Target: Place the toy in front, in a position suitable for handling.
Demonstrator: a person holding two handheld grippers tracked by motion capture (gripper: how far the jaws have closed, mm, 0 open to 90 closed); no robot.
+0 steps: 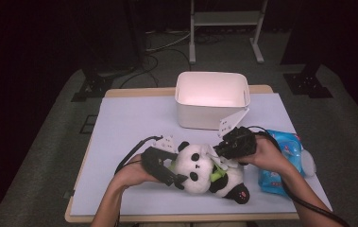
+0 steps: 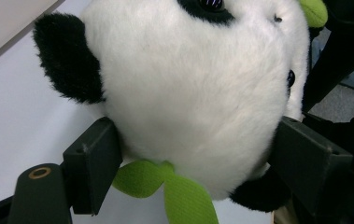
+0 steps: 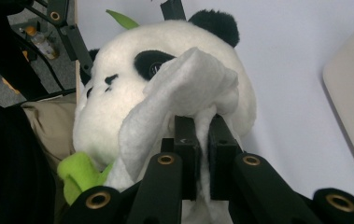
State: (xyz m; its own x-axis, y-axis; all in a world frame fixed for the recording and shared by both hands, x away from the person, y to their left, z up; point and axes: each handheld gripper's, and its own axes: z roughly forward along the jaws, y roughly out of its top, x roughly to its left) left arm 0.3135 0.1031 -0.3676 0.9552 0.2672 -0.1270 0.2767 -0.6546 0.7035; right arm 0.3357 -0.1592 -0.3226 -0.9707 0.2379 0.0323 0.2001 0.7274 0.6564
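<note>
Your right gripper [image 3: 202, 140] is pinched tight on a white wipe [image 3: 184, 93] against the panda [image 1: 209, 172]'s face; your left gripper [image 2: 198, 154] clamps wide around its head, before the white bin [image 1: 212, 99]. Rub hard and the plush could squirm loose.

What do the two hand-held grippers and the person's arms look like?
Both the left hand-held gripper and the right hand-held gripper are black, with blocky jaws, brass-ringed holes and pale three-cornered plates on top. A black cable trails from each. The forearms are bare, without sleeves.
</note>
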